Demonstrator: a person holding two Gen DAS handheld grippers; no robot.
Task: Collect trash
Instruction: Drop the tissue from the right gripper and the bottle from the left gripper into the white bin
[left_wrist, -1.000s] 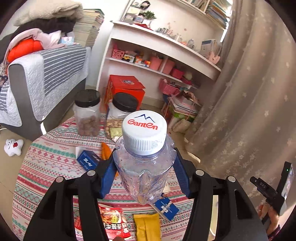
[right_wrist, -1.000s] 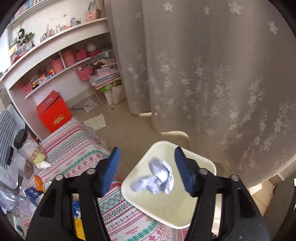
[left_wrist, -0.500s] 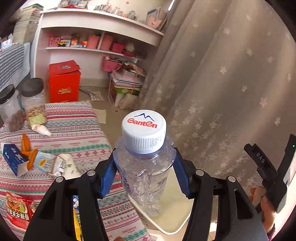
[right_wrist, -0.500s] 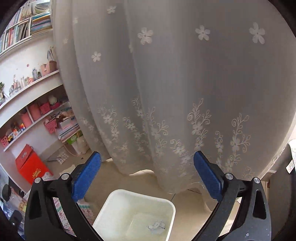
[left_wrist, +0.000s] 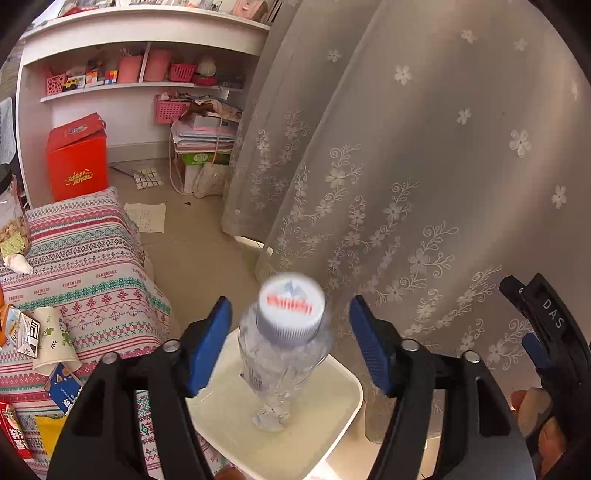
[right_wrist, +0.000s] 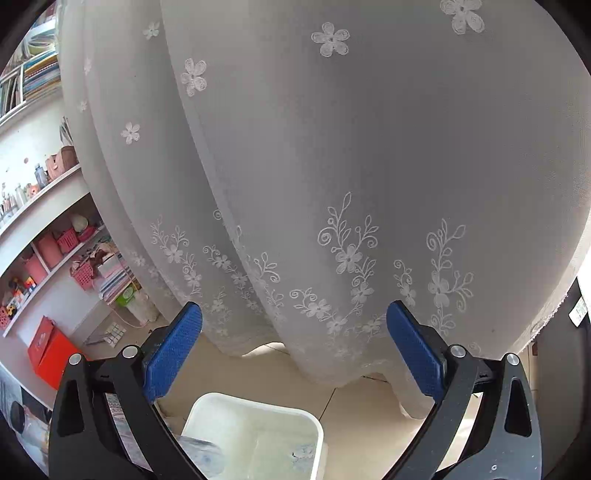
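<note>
One crushed clear water bottle (left_wrist: 282, 354) with a white screw cap sits between the left gripper (left_wrist: 290, 343) pads but touches neither: the jaws are opening, both blue pads stand clear of the plastic, and the bottle is blurred, upright, directly over the bin. One white square waste bin (left_wrist: 343, 417) stands on the floor just beside the table's edge, and inside it lies one crumpled white paper wad (left_wrist: 269, 419), right under the bottle's base.

The right gripper (right_wrist: 293, 350) is spread wide with nothing between its two blue pads; it hangs above the same bin (right_wrist: 258, 417), facing the one sheer flower-embroidered curtain (right_wrist: 332, 166). In the left wrist view it shows at the far right, held by a person's hand (left_wrist: 532, 410).

On the patterned tablecloth (left_wrist: 92, 273) more litter lies: one paper cup (left_wrist: 51, 343) on its side, one small carton (left_wrist: 26, 332) just beside it, one blue box (left_wrist: 62, 387) near the cloth's lower edge, one red snack packet (left_wrist: 11, 428) and one yellow wrapper (left_wrist: 50, 432), both cut off by the frame. One jar (left_wrist: 11, 221) of snacks stands at the table's far left edge.

Behind the table, one red gift box (left_wrist: 77, 158) rests on the floor under the white shelves (left_wrist: 147, 85), where two pink baskets (left_wrist: 170, 107) can be counted.
</note>
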